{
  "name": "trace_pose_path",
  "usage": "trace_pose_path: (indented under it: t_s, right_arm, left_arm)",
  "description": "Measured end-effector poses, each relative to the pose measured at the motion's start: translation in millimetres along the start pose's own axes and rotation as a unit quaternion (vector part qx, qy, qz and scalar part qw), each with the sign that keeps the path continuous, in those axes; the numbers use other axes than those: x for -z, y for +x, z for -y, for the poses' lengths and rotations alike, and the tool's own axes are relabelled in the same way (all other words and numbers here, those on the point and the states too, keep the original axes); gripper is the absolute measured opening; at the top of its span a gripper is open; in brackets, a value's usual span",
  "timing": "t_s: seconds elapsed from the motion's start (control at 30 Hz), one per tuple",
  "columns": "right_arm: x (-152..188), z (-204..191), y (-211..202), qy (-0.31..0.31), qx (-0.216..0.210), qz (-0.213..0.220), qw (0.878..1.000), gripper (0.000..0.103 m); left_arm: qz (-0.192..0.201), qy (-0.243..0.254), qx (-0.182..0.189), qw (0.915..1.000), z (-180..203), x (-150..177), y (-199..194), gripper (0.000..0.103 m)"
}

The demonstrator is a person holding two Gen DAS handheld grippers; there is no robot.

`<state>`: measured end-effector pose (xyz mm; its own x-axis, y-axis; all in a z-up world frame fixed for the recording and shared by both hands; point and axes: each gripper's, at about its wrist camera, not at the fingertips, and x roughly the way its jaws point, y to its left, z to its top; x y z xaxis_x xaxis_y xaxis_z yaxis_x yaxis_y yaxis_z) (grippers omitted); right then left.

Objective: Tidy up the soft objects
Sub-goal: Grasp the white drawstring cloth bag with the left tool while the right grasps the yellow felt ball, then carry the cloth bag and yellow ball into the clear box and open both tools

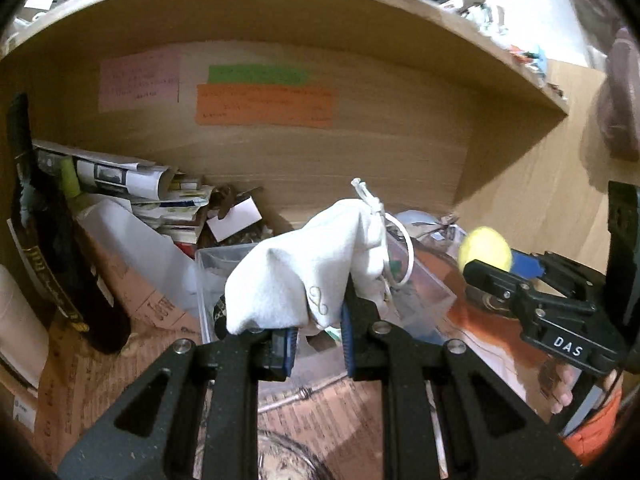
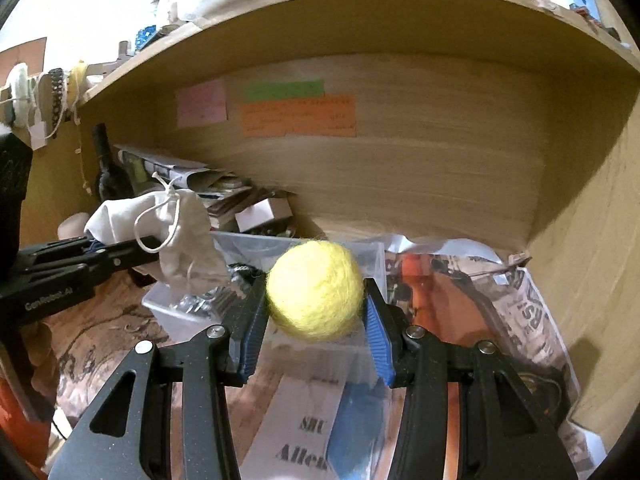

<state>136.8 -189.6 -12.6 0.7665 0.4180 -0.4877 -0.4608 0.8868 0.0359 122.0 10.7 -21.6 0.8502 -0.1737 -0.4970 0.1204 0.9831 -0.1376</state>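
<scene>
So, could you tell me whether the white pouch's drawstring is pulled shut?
Shut: the white pouch has a cinched neck, cord looped loose.

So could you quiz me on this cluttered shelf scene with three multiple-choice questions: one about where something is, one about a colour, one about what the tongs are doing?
1. Where is the clear plastic box?
A. On the top shelf
B. Below and behind the held ball
C. Inside the bottle

2. What colour is the fuzzy ball?
A. Yellow
B. Red
C. Black

3. What are the left tongs doing?
A. Hanging open with nothing in them
B. Gripping the dark bottle
C. Shut on the white drawstring pouch

Answers:
1. B, the box's rim shows just past the ball in the right wrist view.
2. A, it shows yellow between the blue pads of the right tongs.
3. C, the pouch's cloth is pinched between the fingers and bunches up above them.
</scene>
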Motion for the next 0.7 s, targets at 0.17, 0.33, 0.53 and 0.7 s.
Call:
trace_pose_path:
  t_s: [0.17,0.33,0.53,0.7]
  right_arm:
    - [0.7,5.0,27.0,0.002,0.013,-0.024,1.0,0.042]
    - [7.0,10.4,52.4,0.008,0.019,-0.056,0.998,0.042]
    - [16.6,11.0,71.0,0.006,0.022,-0.085,0.996,0.042]
    - [21.3,9.8,79.3,-0.003,0.027,-0.095,0.995,0.042]
  left_arm:
    - [-0.034,-0.009,0.005,0.9994,-2.4,-0.6,37.1,0.018]
    - [-0.069,-0.021,0.012,0.9973,-3.9,3.2,70.0,0.018]
    - [-0.103,-0.02,0.012,0.9944,-4.6,13.4,100.6,0.018]
    - [-0.116,-0.013,0.011,0.9931,-1.8,20.1,107.9,0.021]
